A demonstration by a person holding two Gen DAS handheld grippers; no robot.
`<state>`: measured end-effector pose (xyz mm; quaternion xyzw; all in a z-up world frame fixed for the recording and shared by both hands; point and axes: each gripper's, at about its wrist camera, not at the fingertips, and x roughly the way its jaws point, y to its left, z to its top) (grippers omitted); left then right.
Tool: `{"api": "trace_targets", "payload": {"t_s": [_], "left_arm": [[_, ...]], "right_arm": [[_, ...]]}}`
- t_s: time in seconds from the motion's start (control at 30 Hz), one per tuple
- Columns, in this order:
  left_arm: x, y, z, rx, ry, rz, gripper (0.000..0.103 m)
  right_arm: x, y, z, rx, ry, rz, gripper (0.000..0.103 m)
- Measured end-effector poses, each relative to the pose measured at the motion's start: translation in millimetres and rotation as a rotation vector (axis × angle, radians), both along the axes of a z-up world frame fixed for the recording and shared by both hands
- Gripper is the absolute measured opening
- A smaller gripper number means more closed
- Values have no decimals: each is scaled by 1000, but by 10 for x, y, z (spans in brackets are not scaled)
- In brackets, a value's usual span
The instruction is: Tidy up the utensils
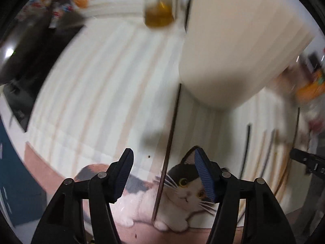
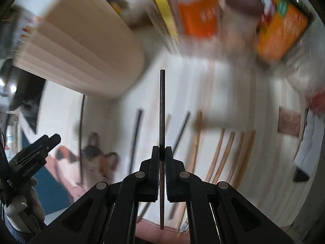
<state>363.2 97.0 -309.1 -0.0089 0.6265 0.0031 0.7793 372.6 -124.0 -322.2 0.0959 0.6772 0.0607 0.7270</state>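
Chopsticks are the job here: one dark chopstick [image 2: 162, 109] is clamped between the fingers of the right gripper [image 2: 162, 152], which are clenched on it low on its length, so the long part points forward and a short tail runs back under the wrist. It is lifted off the worktop [image 2: 233, 93]. Further loose chopsticks [image 2: 223, 152], some dark and some wooden, lie side by side on the striped cloth below and to the right of it. The left gripper [image 1: 163, 174] has its fingers released and wide apart, with another dark chopstick [image 1: 168, 146] lying flat on the worktop in the gap between them, touching neither, its near end over the cat picture [image 1: 182, 185] at the near edge. The pale container [image 1: 233, 46] stands just beyond. Probably the held stick goes into that container; to do it well, keep the grip square so the stick does not pivot, tip it upright, and release only once its end is inside the rim. Both views are blurred.
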Motion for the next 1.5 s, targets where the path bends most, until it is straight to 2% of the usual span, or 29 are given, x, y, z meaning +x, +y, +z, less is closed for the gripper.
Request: {"api": "trace_targets", "payload": {"t_s": [0.17,0.2,0.23,0.27,0.33,0.37,0.43,0.6,0.93,1.07,1.27,1.5], "left_arm": [[264,-119,-482,75,72,-89,60],[309,-140,-558,86,92,-104,63],[345,-139,-542,76,63,-108,58],[377,-148,-540,77,64,-120,58],[436,-144,-511,17,67,-136,31],[448,-157,-482,27,61,-140,4],[439,-193,-462,37,66,-149,3],[267,-98,-308,11,41,-75,3],[-349,103,510,-81,-122,96,3],[-537,121,796,-93,-202,122,3],[-557,113,1188,-81,-328,124,3],[-592,117,1606,-68,-430,127,2]], "right_arm": [[-45,-28,-340,-36,66,-52,5],[-54,-26,-369,-41,71,-57,5],[-60,-26,-406,-45,75,-62,5],[-84,-1,-411,-51,79,-65,5],[-84,8,-445,-55,87,-73,5],[-100,19,-460,-55,91,-76,5],[-120,35,-461,-59,89,-78,5],[-195,116,-346,-56,59,-68,5],[-271,136,123,-16,-46,-45,5],[-249,60,353,12,-91,-52,5],[-223,49,725,12,-181,-26,5],[-184,64,1145,31,-286,-8,5]]}}
